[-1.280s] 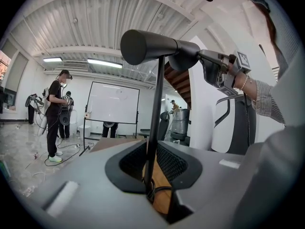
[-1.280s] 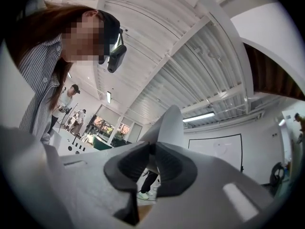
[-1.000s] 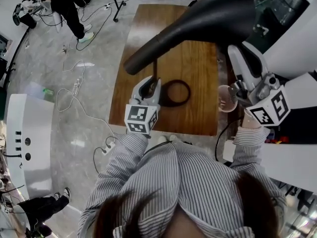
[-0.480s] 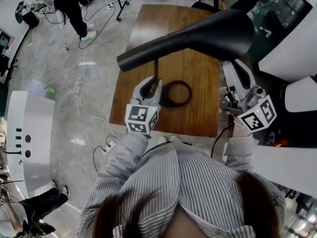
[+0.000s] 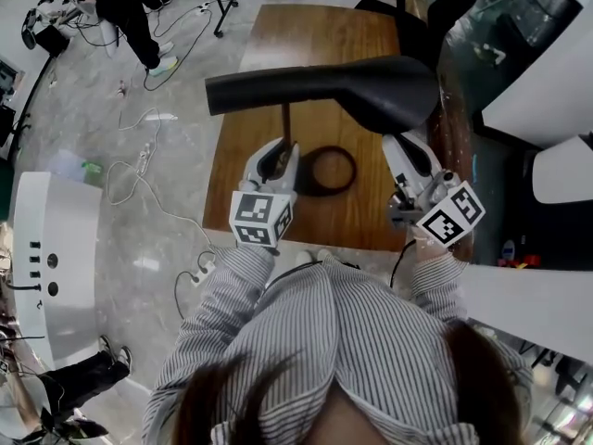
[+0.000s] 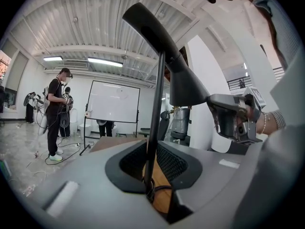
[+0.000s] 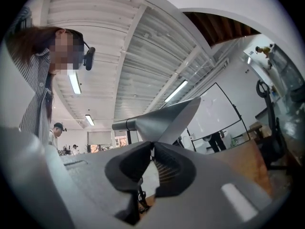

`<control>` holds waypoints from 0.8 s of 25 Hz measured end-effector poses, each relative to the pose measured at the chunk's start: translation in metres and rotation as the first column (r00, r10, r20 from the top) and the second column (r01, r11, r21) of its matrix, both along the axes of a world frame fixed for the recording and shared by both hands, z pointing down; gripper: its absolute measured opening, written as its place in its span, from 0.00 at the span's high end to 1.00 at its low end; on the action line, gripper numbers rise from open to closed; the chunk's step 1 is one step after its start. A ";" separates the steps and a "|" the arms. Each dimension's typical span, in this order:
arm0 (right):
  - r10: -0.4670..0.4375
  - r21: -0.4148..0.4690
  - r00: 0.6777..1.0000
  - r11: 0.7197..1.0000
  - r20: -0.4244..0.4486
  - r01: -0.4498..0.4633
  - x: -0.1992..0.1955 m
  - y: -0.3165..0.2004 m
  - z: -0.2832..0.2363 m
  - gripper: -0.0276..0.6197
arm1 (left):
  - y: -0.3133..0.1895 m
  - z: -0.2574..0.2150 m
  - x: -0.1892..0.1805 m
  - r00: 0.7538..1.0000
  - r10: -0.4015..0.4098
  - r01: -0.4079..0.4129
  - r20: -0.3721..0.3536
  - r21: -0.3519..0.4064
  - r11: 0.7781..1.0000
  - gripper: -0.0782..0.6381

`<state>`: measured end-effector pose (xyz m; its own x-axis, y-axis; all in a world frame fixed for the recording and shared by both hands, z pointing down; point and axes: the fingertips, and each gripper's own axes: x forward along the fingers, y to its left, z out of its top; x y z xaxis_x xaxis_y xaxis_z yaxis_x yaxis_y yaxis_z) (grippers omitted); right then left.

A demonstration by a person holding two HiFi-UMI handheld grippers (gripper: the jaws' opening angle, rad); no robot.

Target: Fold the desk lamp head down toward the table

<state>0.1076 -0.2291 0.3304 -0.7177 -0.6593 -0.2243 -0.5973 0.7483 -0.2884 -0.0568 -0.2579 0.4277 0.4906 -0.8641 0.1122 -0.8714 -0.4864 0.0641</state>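
A black desk lamp stands on the wooden table (image 5: 371,213): ring base (image 5: 326,172), thin upright pole (image 5: 288,123), and a cone-shaped head (image 5: 375,86) lying about level over the table. My left gripper (image 5: 278,156) is shut on the pole (image 6: 155,118), which runs up between its pads (image 6: 151,175). My right gripper (image 5: 403,146) is under the wide end of the head, its jaws closing with the thin rim of the head (image 7: 162,120) pinched between the pads (image 7: 152,151). The right gripper (image 6: 233,118) also shows in the left gripper view.
People stand beyond the table at the upper left (image 5: 120,7). Cables (image 5: 139,165) trail over the floor on the left, near a white cabinet (image 5: 46,267). A black chair (image 5: 389,7) sits at the table's far end. White furniture (image 5: 547,72) stands on the right.
My right gripper has come down and rolled, bringing the lamp head from a steep upward tilt to about level. The left gripper has stayed on the pole.
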 end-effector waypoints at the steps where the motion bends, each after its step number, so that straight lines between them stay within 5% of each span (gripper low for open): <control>1: -0.010 -0.018 1.000 1.000 0.012 0.011 -0.004 0.000 0.006 0.92 | 0.000 0.000 -0.001 1.000 -0.002 0.002 -0.002 -0.001 1.000 0.82; 20: -0.146 -0.190 0.986 0.969 0.075 0.158 -0.059 0.009 0.061 0.93 | -0.005 0.000 -0.002 1.000 -0.011 0.011 -0.020 -0.003 1.000 0.82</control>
<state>0.0486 -0.2202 0.3917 -0.8018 -0.5789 -0.1479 -0.4582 0.7546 -0.4698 -0.0584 -0.2625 0.4282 0.4830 -0.8693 0.1048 -0.8754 -0.4763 0.0827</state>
